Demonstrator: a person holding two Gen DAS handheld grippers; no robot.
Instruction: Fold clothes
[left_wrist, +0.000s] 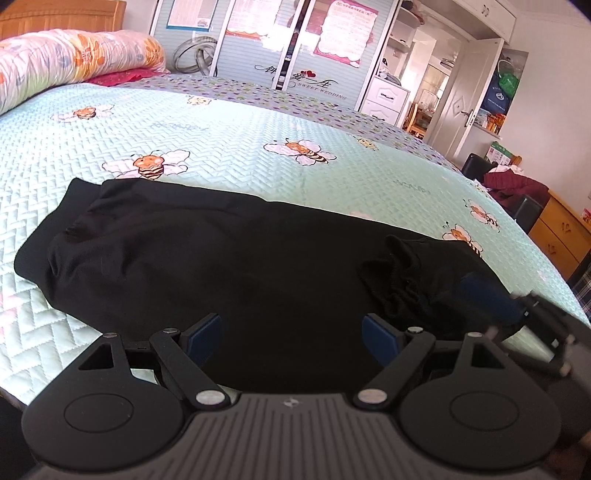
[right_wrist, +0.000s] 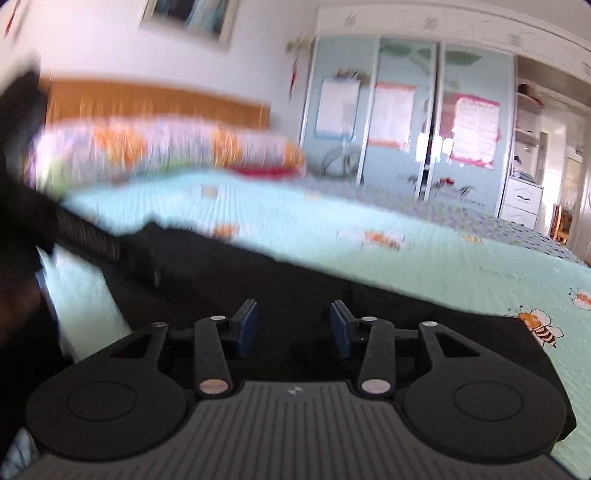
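Observation:
A black garment (left_wrist: 221, 258) lies spread flat across the near part of the mint bee-print bedcover (left_wrist: 221, 129), with a bunched, wrinkled patch (left_wrist: 402, 280) toward its right end. My left gripper (left_wrist: 291, 328) hovers over the garment's near edge, its blue pads wide apart with nothing between them. My right gripper (left_wrist: 487, 295) shows blurred at the right by that bunched patch. In the right wrist view the right gripper (right_wrist: 293, 321) stands open above the same black garment (right_wrist: 295, 280), with no cloth between its pads. That view is motion-blurred.
A rolled floral quilt (left_wrist: 74, 59) lies along the wooden headboard (left_wrist: 62, 18). Behind the bed stands a wardrobe with sliding doors (left_wrist: 277, 44). At the right are a wooden cabinet (left_wrist: 561, 229) and a dark red clothes pile (left_wrist: 513, 184).

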